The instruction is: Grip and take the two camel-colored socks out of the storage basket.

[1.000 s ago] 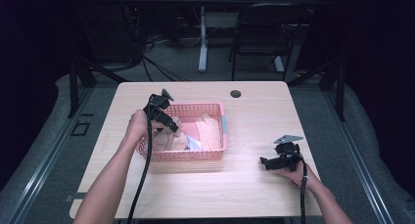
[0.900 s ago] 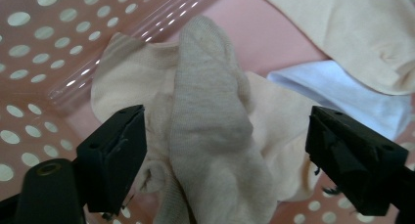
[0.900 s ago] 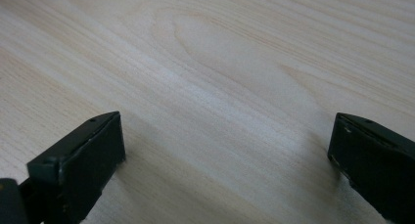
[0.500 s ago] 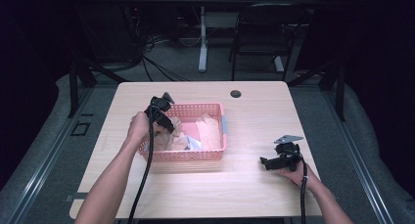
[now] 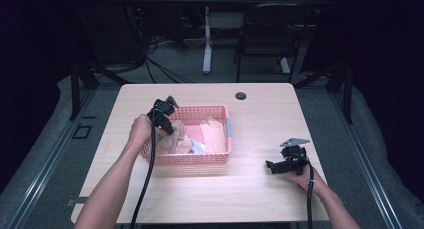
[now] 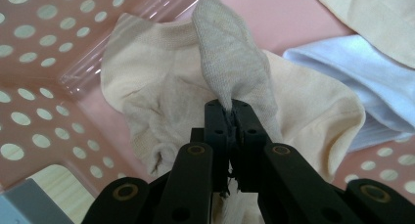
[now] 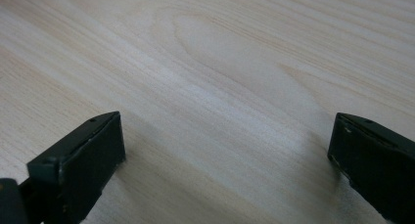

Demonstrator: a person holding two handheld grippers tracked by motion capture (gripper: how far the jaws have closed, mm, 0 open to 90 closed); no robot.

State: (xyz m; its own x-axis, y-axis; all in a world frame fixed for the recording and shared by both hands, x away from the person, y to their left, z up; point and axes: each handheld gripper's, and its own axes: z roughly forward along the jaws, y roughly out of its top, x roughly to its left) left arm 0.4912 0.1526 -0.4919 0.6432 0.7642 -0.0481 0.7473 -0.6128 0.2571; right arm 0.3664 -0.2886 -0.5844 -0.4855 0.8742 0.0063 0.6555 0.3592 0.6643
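A pink perforated basket [image 5: 220, 158] sits on the wooden table, holding cream and white cloth pieces. My left gripper [image 5: 167, 128] reaches into the basket's left end. In the left gripper view it [image 6: 231, 109] is shut on a fold of a cream sock [image 6: 230, 67], lifting it off the heap; more of the same cream fabric [image 6: 147, 106] lies below. A pale blue-white cloth [image 6: 357, 72] lies beside it. My right gripper [image 5: 272, 166] rests low on the table to the right of the basket, open, with bare wood [image 7: 220, 87] between its jaws.
A small black round object [image 5: 241, 96] sits near the table's far edge [image 5: 210, 85]. A dark chair [image 5: 270, 39] and cables stand beyond the table. The basket wall [image 6: 44, 53] rises close on the left in the left gripper view.
My left gripper has shifted slightly lower and deeper into the basket's left end. The right gripper has stayed in place.
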